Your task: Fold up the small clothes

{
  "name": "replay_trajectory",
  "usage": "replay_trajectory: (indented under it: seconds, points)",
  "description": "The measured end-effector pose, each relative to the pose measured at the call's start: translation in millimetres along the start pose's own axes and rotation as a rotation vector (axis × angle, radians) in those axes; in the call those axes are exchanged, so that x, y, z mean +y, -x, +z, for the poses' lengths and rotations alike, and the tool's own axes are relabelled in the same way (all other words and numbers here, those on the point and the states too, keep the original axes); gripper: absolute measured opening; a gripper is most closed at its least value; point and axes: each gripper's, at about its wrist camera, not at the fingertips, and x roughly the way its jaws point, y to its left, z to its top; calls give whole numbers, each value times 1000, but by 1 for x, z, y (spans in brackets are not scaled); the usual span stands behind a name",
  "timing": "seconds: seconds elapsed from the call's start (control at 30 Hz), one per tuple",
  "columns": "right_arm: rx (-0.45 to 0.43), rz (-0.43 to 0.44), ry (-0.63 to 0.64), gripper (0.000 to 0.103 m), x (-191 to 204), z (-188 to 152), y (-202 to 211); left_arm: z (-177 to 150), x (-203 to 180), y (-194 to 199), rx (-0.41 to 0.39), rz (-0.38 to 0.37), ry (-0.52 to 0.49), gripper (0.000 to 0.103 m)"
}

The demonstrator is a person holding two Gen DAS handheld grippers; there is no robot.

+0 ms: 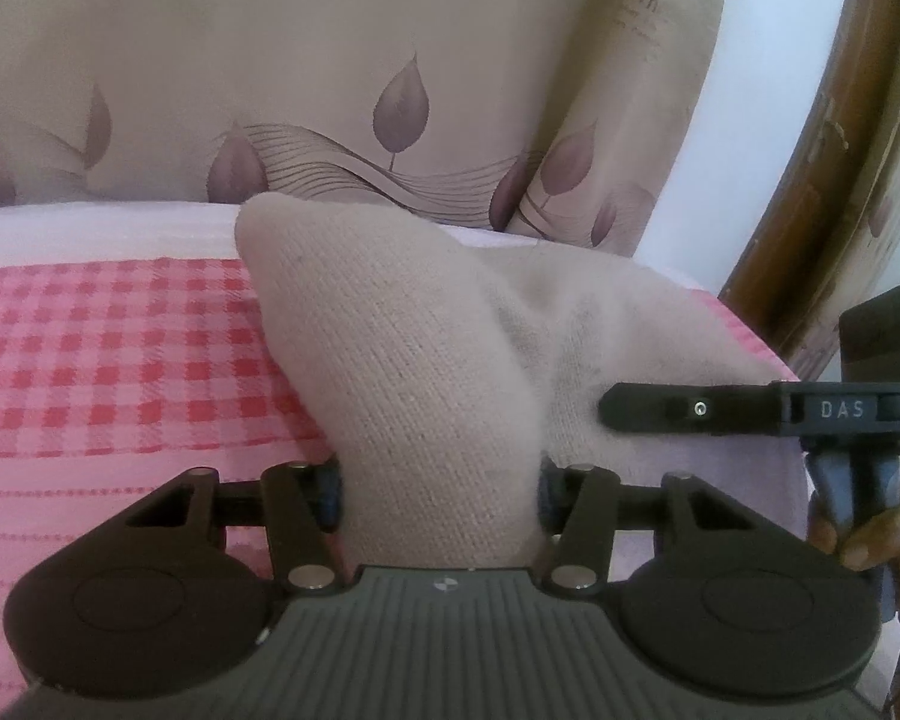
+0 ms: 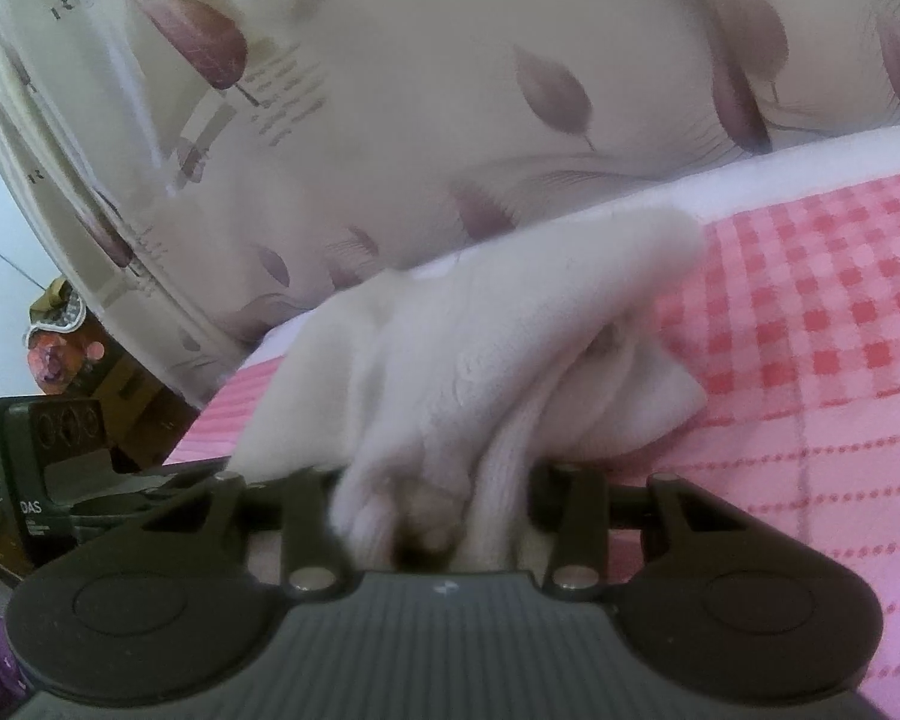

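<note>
A beige knitted sock (image 1: 402,360) stands up in a peak over the pink checked bedsheet (image 1: 120,360). My left gripper (image 1: 438,492) is shut on its near end, and the knit fills the gap between the pads. From the right, a black finger (image 1: 678,411) of my right gripper lies against the sock's other part. In the right wrist view the same sock (image 2: 510,330) looks pale and blurred. My right gripper (image 2: 432,498) is shut on its bunched, ribbed end. The fingertips of both grippers are hidden by the cloth.
A beige curtain with purple leaves (image 1: 330,90) hangs right behind the bed. A curved wooden frame (image 1: 840,180) stands at the right. A person's fingers (image 1: 852,546) hold the right gripper's handle. Cluttered items (image 2: 60,348) sit beyond the bed's left edge in the right wrist view.
</note>
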Motion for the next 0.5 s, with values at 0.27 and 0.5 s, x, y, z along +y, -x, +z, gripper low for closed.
replay_trajectory:
  seconds: [0.27,0.5]
  points:
    - [-9,27,-28,42,25,-13,2,-7,3,32,-4,30,-17,52]
    - [-9,57,-44,42,52,-29,1,-18,11,68,-9,49,-5,52]
